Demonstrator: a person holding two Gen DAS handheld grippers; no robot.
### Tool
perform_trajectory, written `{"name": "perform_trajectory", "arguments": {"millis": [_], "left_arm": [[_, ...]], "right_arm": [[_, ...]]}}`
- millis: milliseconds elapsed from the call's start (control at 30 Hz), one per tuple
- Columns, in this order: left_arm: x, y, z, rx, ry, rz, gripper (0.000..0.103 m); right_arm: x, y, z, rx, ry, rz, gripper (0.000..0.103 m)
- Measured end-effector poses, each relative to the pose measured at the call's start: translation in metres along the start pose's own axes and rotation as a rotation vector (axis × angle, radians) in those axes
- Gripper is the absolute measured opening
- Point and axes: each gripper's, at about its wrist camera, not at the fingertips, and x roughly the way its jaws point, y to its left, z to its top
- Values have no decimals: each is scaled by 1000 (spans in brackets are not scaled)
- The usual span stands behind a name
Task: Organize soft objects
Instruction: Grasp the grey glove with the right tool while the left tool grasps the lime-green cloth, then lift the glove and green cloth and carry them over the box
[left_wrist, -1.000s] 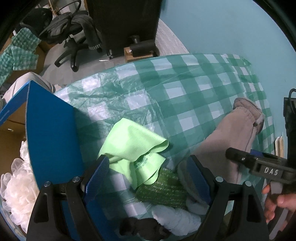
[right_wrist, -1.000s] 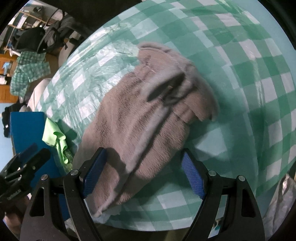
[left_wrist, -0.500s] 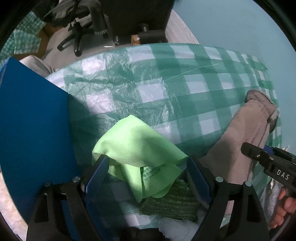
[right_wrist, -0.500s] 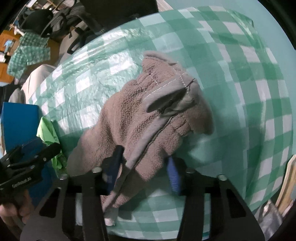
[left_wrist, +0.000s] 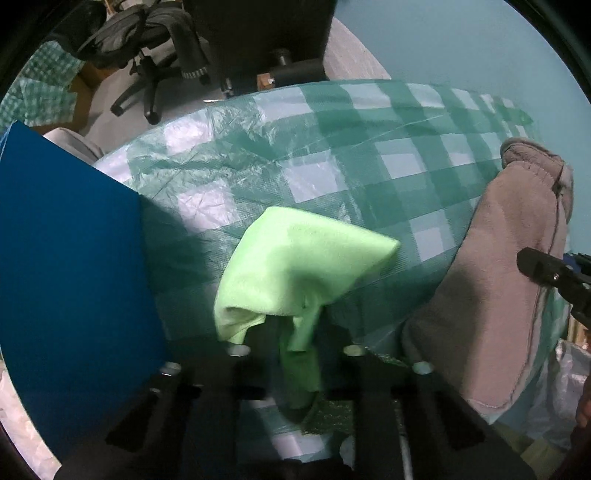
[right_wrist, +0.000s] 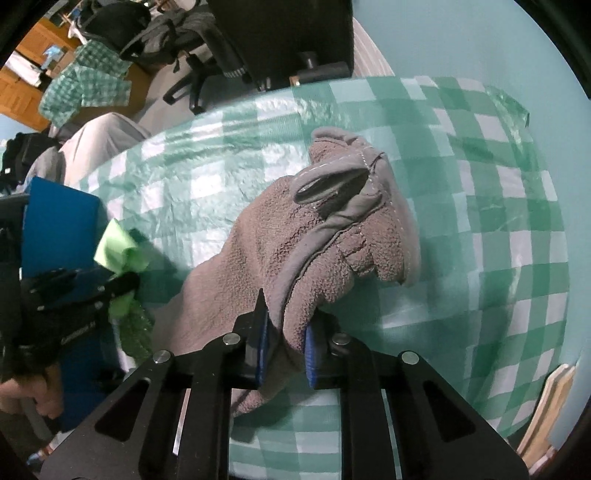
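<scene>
A: Since both pairs of jaws are clenched on fabric, what does each one hold?

B: The right gripper pinches the thick grey-brown fleece glove between its blue pads, at a fold near the finger end. The cuff end sags away onto the green-and-white checked plastic tablecloth. The left gripper has its fingers drawn together on a hanging corner of the thin lime-green microfibre cloth, which billows up in front of the camera.

A: How will they handle?

B: I judge both as light and limp. The glove is bulky, and its pile looks grippy, so a pinch through a doubled fold should hold, though the loose end will swing and drag. The cloth is slighter; held by one corner it droops and could snag on the glittery dark-green scrub pad lying just under it.

A: And where do they go?

B: Probably the blue-walled box just to the left of the cloth. A white mesh puff seems to show at its lower edge, though I can't tell whether it lies inside.
</scene>
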Motion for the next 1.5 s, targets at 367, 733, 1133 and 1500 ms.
{"name": "perform_trajectory", "arguments": {"millis": [367, 733, 1133, 1500], "left_arm": [[-29, 4, -8, -25, -67, -32, 6], [-70, -2, -11, -13, -156, -23, 6], [-109, -2, -23, -48, -222, -32, 6], [-147, 1, -37, -81, -288, -25, 6]], "right_arm": [[-25, 26, 8, -93, -72, -62, 13], [-48, 37, 13, -155, -129, -91, 13], [-83, 47, 7, -204, -183, -100, 13], [-113, 65, 6, -247, -228, -98, 13]]}}
